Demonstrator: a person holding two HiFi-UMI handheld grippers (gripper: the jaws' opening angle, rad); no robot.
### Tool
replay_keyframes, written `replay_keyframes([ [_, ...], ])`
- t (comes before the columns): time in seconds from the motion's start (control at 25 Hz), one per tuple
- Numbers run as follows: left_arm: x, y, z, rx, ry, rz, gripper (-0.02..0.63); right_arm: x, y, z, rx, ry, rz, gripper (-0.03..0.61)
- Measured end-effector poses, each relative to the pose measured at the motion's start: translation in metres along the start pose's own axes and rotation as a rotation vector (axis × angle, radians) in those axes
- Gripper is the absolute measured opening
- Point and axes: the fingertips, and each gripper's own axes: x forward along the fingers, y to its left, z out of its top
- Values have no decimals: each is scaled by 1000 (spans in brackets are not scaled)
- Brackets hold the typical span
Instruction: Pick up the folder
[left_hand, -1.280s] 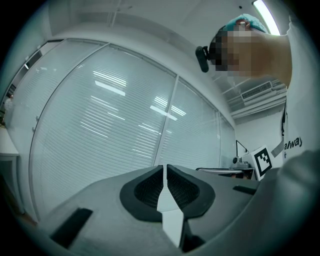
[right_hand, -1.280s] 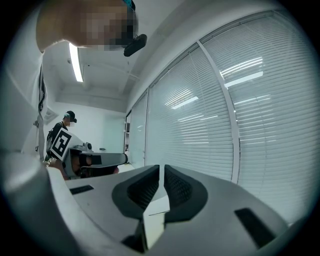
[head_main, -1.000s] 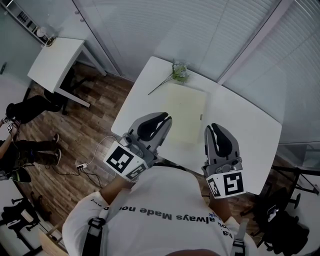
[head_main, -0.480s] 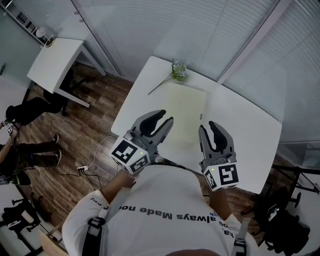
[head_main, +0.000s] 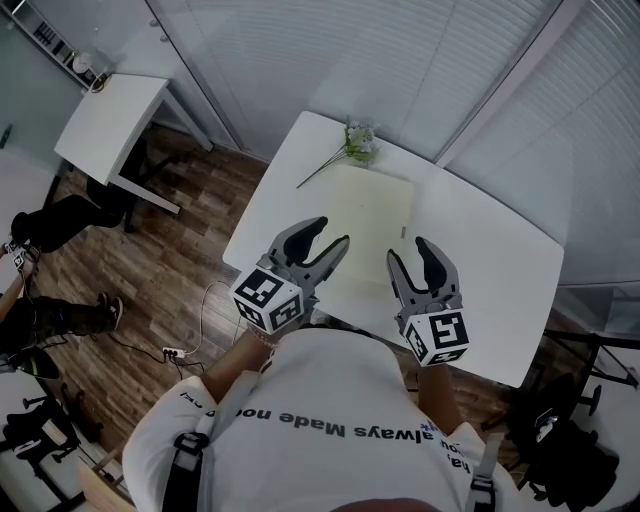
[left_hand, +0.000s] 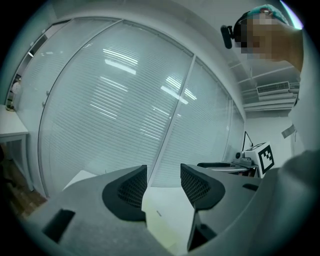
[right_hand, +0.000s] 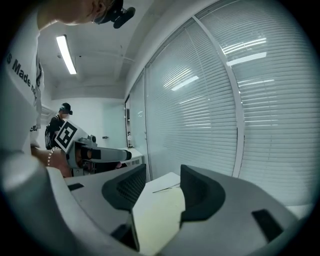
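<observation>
White worktop (head_main: 480, 250) before a wall of shut blinds (head_main: 400, 60), wood floor (head_main: 160, 290) to the left with a second small white table (head_main: 110, 125). Folder (head_main: 370, 225), pale yellow, lies flat on the worktop, its far edge just beside a flower sprig (head_main: 355, 145); position unchanged from a second ago. Left tongs (head_main: 332, 232) hang over the folder's near left corner, and right tongs (head_main: 406, 249) hang near its near right edge. Both pairs were pressed together a second ago; their jaws have just been opening and now stand apart, nothing clamped. Both have also sunk toward the worktop since then. Left gripper view: left tongs (left_hand: 164, 185) parted, with the folder (left_hand: 160, 230) showing below through the gap, untouched. Right gripper view: right tongs (right_hand: 162, 185) parted likewise, with the folder (right_hand: 157, 215) lying beyond them and the left tongs' marker cube (right_hand: 66, 136) off to the side.
</observation>
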Motion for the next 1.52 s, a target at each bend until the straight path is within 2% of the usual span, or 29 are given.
replay_keyframes([
  [0.2,4,11,-25,-35,47,6,196,6,-2,-21,14,40,2,207],
  [0.84,24,67,-112,-61,192,99,252,38,-27,-104,43,177,-16,258],
  [1.16,31,83,-163,-168,269,109,285,46,-35,-148,106,243,-20,281],
  [1.52,38,104,-211,-210,364,133,308,56,-49,-193,173,323,-28,295],
])
